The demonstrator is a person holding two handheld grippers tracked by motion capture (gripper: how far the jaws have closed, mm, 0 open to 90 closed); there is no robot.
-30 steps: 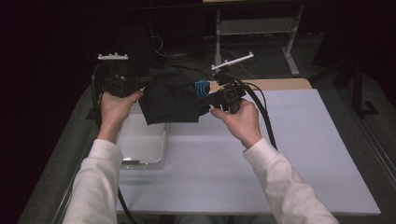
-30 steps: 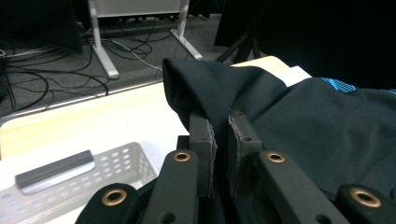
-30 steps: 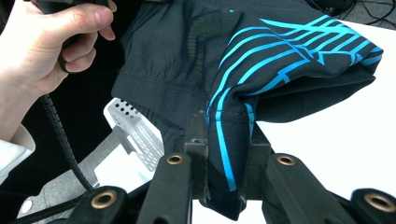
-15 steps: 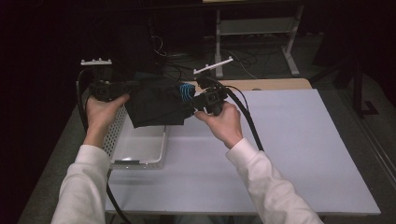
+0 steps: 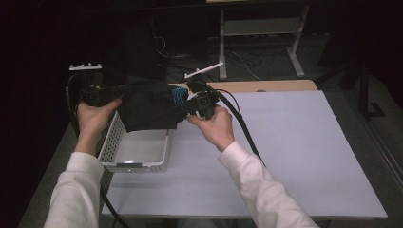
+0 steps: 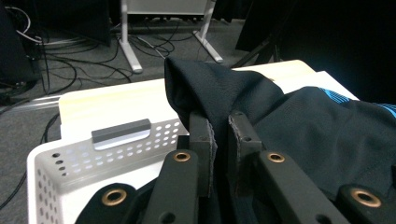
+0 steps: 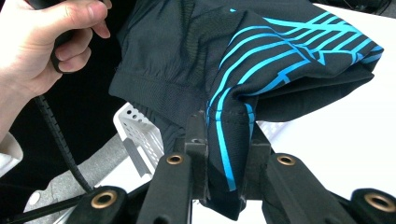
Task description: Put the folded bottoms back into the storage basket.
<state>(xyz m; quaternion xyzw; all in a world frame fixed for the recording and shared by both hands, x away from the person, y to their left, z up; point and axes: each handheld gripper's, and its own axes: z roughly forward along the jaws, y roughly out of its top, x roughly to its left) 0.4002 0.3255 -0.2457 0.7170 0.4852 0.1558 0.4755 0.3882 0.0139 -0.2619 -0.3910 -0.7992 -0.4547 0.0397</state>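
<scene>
A folded black garment with blue stripes [image 5: 149, 105] hangs in the air over the far end of a white perforated basket [image 5: 124, 161]. My left gripper [image 5: 113, 90] is shut on its left edge, and the black cloth [image 6: 224, 93] sits pinched between the jaws in the left gripper view. My right gripper [image 5: 190, 102] is shut on the striped right edge; the blue-striped fold [image 7: 224, 126] is clamped between its jaws in the right gripper view. The basket [image 6: 70, 163] lies just below the left gripper, and nothing lies in the visible part of it.
The basket stands at the left edge of a white table [image 5: 285, 142], which reaches right and toward me. A tan board [image 5: 271, 86] lies along the far edge. Cables and metal table legs [image 5: 294, 47] are on the floor behind. A black cable [image 5: 242, 128] trails from my right gripper.
Both grippers have carried the garment leftward, from over the table's left part to above the basket's far end. The grips have not changed.
</scene>
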